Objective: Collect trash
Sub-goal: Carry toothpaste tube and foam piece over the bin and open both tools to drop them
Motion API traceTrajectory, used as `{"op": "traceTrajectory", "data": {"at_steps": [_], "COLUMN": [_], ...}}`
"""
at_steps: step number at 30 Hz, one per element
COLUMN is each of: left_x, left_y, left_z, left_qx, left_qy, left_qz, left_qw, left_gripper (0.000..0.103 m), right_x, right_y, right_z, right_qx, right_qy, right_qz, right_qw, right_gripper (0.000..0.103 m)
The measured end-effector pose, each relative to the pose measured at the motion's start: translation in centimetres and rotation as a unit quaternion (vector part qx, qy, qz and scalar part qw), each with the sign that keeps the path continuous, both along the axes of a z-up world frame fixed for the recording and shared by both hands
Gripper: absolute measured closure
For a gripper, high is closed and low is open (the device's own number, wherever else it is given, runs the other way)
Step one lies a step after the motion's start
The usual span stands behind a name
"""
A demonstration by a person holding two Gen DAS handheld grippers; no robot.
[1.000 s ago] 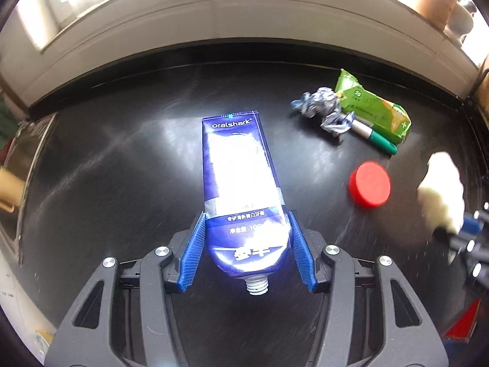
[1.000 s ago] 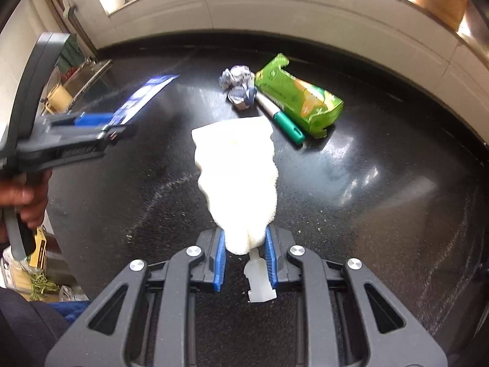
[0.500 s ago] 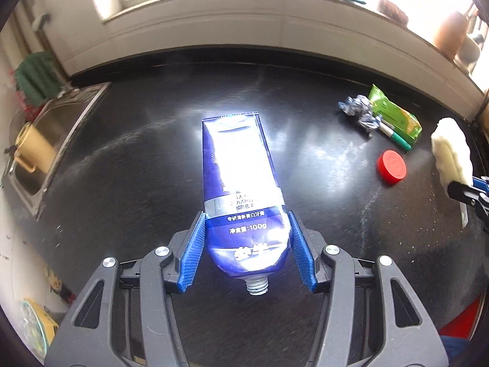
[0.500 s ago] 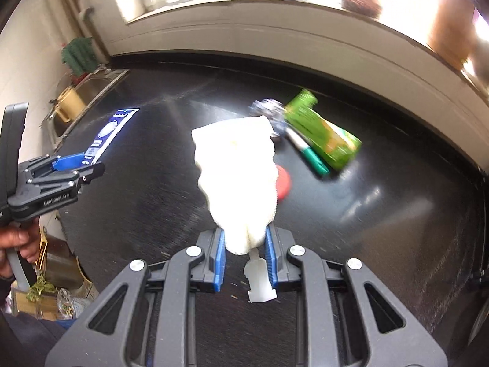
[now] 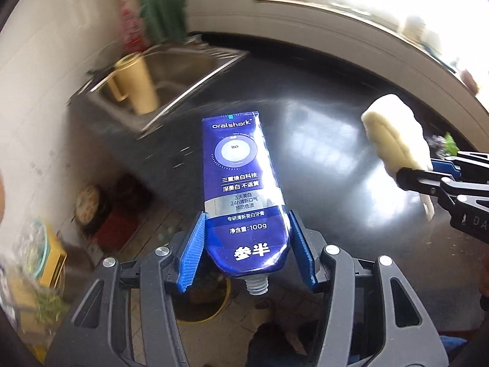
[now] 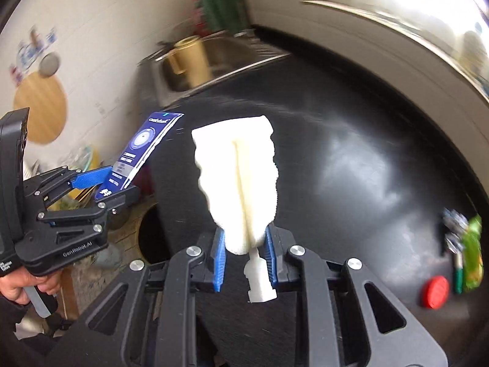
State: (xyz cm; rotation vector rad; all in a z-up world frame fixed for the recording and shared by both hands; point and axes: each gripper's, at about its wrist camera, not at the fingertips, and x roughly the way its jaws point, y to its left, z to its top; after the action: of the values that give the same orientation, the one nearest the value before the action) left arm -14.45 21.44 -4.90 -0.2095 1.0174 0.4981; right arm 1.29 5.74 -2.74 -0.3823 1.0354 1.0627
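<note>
Beyond the counter edge, the left gripper (image 5: 246, 252) pinches a toothpaste tube (image 5: 243, 189) and the right gripper (image 6: 244, 252) clamps a sponge brush (image 6: 238, 180), both seemingly carried toward the bin (image 5: 198, 302) below.

Blue toothpaste tube (image 5: 244, 195) (uncapped) in left claw (image 5: 247, 255)

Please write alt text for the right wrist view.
The right gripper holds a white sponge brush head in its jaws above a black countertop. At left, the left gripper holds a blue toothpaste tube.
</note>
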Motion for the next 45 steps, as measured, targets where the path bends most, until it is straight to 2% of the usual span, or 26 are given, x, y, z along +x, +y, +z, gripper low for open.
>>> {"op": "traceTrajectory", "data": {"at_steps": [4,8,13,17,22,26,31,37,38,39,41,45], "left_x": [-4.6,-9.2,-12.8,-14.7,-15.1,-15.0,-15.1,-15.2,-15.3,-15.4,-15.4,-15.5], "left_y": [3.5,6.0,7.8,9.1,10.6,11.6,12.5,12.7,12.9,12.9,13.1,12.8], "left_z": [-0.6,-2.3,-5.2,-8.5,-12.6,-15.3,-16.9,-17.8,-17.9,-18.0,-18.2,-17.5], "left_qx": [-0.007,-0.026,-0.056,-0.090,-0.115,-0.137,-0.146,-0.159,-0.157,-0.154,-0.158,-0.149], "left_qy": [0.014,0.031,0.051,0.066,0.078,0.083,0.090,0.091,0.091,0.093,0.093,0.090], "left_qz": [0.059,0.112,0.144,0.156,0.159,0.154,0.153,0.152,0.155,0.159,0.163,0.166], "left_qw": [0.9981,0.9929,0.9868,0.9814,0.9774,0.9751,0.9732,0.9712,0.9710,0.9707,0.9695,0.9706], "left_gripper": [0.050,0.050,0.050,0.050,0.050,0.050,0.050,0.050,0.050,0.048,0.044,0.033], "right_x": [-3.9,-8.1,-13.2,-15.0,-16.3,-17.2,-17.4,-17.2,-17.2,-17.1,-17.0,-16.8], "right_y": [5.7,10.3,15.2,18.1,22.0,24.1,25.5,25.7,25.7,25.6,25.7,24.9], "right_z": [-0.9,-2.7,-5.3,-8.1,-12.0,-14.0,-15.7,-15.8,-15.8,-15.7,-15.6,-14.5], "right_qx": [-0.007,-0.025,-0.054,-0.081,-0.118,-0.136,-0.154,-0.158,-0.157,-0.156,-0.154,-0.137], "right_qy": [0.016,0.031,0.052,0.073,0.079,0.078,0.081,0.078,0.077,0.075,0.075,0.080], "right_qz": [0.063,0.119,0.168,0.181,0.186,0.191,0.188,0.189,0.190,0.191,0.193,0.195], "right_qw": [0.998,0.992,0.983,0.977,0.972,0.969,0.966,0.966,0.966,0.966,0.966,0.968], "right_gripper": [0.081,0.081,0.081,0.081,0.081,0.081,0.081,0.078,0.073,0.062,0.054,0.051]}}
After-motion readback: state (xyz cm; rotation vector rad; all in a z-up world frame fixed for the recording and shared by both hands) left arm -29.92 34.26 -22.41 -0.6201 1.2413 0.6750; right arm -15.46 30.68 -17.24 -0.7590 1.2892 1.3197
